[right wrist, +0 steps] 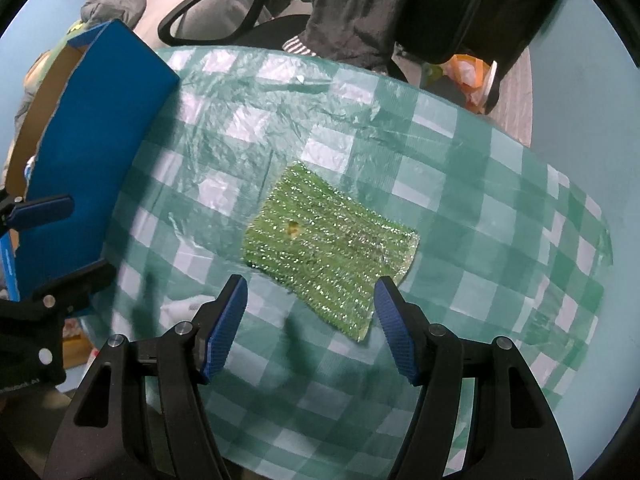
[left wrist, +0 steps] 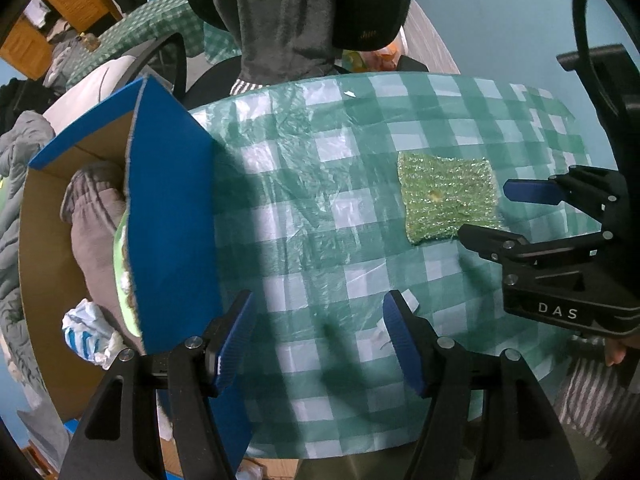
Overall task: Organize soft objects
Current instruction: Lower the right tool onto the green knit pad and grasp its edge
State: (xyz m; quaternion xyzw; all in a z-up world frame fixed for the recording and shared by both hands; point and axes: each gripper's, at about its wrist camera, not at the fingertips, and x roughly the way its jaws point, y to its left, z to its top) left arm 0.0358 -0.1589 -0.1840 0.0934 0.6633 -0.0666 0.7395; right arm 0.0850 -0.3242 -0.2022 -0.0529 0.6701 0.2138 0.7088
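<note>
Two handheld grippers share one build. The left gripper [left wrist: 318,340] has matte black angular arms with triangular cut-outs, round silver screw heads at the pivots, and two blue ribbed rubber finger pads [left wrist: 402,342]. The right gripper [right wrist: 310,326] matches it: black linkage arms, silver pivot screws, blue textured pads [right wrist: 394,336]. Seen from the left wrist view, the right gripper's black body carries pale "DAS" lettering, and a thick black cable [left wrist: 580,16] curves up behind it. The person wears dark grey trousers [right wrist: 352,4], a grey-and-white striped cuff [left wrist: 244,87] and a striped sleeve [left wrist: 600,396].
</note>
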